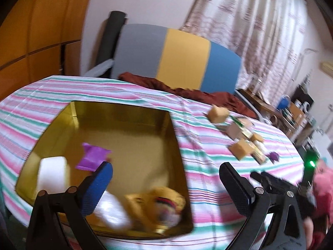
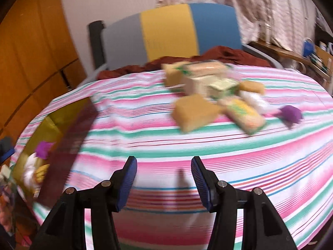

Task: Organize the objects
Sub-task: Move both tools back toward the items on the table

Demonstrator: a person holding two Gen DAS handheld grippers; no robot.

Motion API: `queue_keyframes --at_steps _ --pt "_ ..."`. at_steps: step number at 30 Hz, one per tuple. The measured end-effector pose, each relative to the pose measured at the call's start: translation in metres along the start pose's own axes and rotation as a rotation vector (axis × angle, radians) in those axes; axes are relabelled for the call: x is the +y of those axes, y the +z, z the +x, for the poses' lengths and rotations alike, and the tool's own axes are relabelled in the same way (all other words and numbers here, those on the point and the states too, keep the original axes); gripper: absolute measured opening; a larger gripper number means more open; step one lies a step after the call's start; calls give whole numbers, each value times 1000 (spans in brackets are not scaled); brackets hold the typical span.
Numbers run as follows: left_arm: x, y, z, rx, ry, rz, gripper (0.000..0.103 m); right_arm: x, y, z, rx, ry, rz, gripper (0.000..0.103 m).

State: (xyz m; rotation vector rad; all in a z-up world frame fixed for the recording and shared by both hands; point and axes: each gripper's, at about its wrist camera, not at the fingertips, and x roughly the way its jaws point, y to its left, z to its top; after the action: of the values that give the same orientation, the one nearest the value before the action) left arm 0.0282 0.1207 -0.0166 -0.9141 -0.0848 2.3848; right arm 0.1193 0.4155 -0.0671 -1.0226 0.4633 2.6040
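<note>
left claw: spread, empty, over gold tin | right claw: parted, seemingly empty, above striped cloth

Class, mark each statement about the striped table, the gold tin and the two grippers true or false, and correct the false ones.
1. The gold tin holds a purple wrapper. True.
2. The right gripper grips a sponge. False: its jaws stand open with nothing between them.
3. The pile of sponges and packets lies inside the tin. False: it lies on the striped cloth, apart from the tin.
4. The left gripper is open. True.
</note>
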Motion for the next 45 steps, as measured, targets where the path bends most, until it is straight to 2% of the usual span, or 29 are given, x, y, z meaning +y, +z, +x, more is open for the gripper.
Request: queue_keyframes --at_steps 5,9,15,17,22,26,33,39,45 --pt "-44 -10 13 51 -54 85 103 -59 25 6 -8 -79 45 55" --pt "-70 -18 19 86 -108 92 103 -93 47 24 2 -104 63 55" --pt "-100 -28 21 112 -121 147 103 -116 69 57 56 -116 17 55" --pt "-105 -31 22 123 -122 163 103 -122 72 67 81 -96 21 55" --pt "-110 -34 32 151 -119 172 103 -131 76 82 104 -24 72 57" --pt "-117 -34 41 177 -126 172 103 -130 71 84 90 3 100 57" --pt "-130 -30 58 200 -124 184 103 -118 66 82 65 -27 48 51" --pt "-145 -21 85 224 -109 220 103 -116 50 59 6 -86 65 49" --pt "-176 5 138 257 -117 319 103 -121 33 41 -57 -157 141 49"
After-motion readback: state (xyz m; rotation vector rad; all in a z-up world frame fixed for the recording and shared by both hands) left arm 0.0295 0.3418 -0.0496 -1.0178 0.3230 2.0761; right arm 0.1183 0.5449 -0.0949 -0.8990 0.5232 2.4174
